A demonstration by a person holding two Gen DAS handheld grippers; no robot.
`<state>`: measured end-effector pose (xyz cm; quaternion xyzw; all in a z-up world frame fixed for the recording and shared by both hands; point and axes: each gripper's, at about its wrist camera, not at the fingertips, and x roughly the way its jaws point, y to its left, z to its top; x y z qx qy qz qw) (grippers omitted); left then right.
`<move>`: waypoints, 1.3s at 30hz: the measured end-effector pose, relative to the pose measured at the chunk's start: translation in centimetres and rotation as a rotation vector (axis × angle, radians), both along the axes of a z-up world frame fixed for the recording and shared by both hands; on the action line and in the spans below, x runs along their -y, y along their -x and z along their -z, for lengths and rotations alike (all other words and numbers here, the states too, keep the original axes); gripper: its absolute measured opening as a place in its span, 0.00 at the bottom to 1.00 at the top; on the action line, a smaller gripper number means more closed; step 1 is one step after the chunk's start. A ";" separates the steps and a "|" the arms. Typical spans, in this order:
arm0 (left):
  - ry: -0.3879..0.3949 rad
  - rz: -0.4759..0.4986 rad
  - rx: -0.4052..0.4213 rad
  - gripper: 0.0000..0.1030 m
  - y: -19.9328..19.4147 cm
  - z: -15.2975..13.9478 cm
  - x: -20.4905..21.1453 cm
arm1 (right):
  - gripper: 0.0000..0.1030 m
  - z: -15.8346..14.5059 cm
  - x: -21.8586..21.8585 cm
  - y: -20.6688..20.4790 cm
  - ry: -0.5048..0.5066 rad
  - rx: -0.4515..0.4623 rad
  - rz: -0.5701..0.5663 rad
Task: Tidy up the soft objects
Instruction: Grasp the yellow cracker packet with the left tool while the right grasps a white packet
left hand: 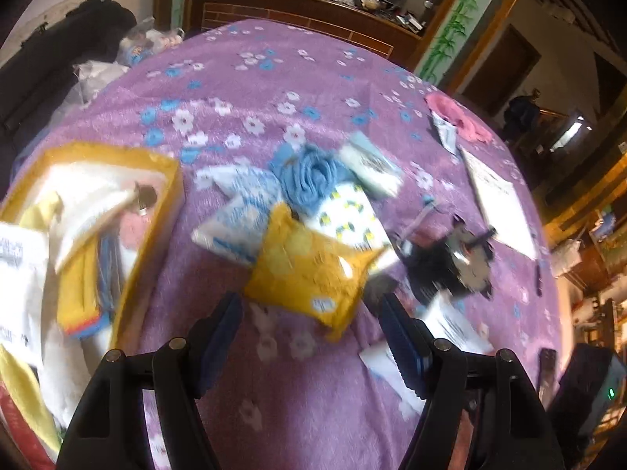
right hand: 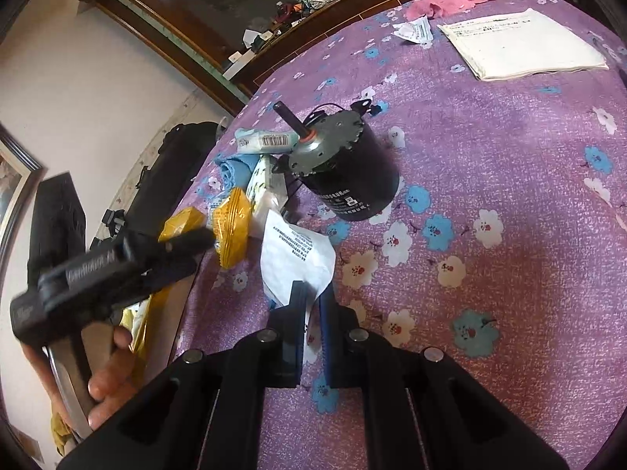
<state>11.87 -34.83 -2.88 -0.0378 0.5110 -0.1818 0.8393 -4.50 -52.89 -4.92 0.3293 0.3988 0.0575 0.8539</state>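
Two grippers work over a bed (left hand: 313, 90) under a purple flowered cover. Left gripper (left hand: 309, 325), held in a hand (right hand: 106, 372), has its jaws spread wide with nothing between them; the yellow pack (left hand: 309, 270) lies just past its tips, near the bed's middle, long axis slanting from lower left to upper right. Behind that pack cluster a blue-and-white pack (left hand: 231, 215), a rolled blue cloth (left hand: 309, 180) and a white pack (left hand: 348, 219) with yellow rings. A yellow box (left hand: 129, 301) at the bed's left edge already holds soft items. Right gripper (right hand: 311, 297) has its jaws pressed nearly together, pinching the lower corner of a white sachet (right hand: 294, 254); its print is too small to read. A black motor (right hand: 345, 168) lies beside it, shaft pointing up-left. A pink cloth (right hand: 450, 2) and a paper (right hand: 521, 43) lie at the far edge. Barcode writing on a small pack (right hand: 266, 141) is unreadable.
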 end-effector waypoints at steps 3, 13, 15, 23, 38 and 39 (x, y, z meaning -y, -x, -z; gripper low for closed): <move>-0.012 0.007 -0.032 0.73 -1.3 1.0 0.8 | 0.06 0.1 0.0 -0.2 -0.006 -0.004 -0.003; -0.010 -0.010 -0.011 0.65 -2.5 2.1 1.0 | 0.07 0.1 -0.4 -0.1 0.010 -0.008 -0.012; -0.024 -0.009 0.007 0.63 -2.2 1.9 1.0 | 0.07 0.1 -0.4 -0.1 0.013 -0.007 -0.013; -0.014 0.022 0.035 0.61 0.3 1.2 -0.1 | 0.07 0.0 -0.4 -0.1 -0.004 0.013 -0.017; 0.051 0.073 0.105 0.61 7.1 -2.2 -3.1 | 0.04 -1.8 -0.6 0.9 -0.036 0.140 -0.025; 0.057 0.073 0.107 0.61 7.4 -2.4 -3.5 | 0.04 -1.8 -0.6 0.9 -0.033 0.145 -0.024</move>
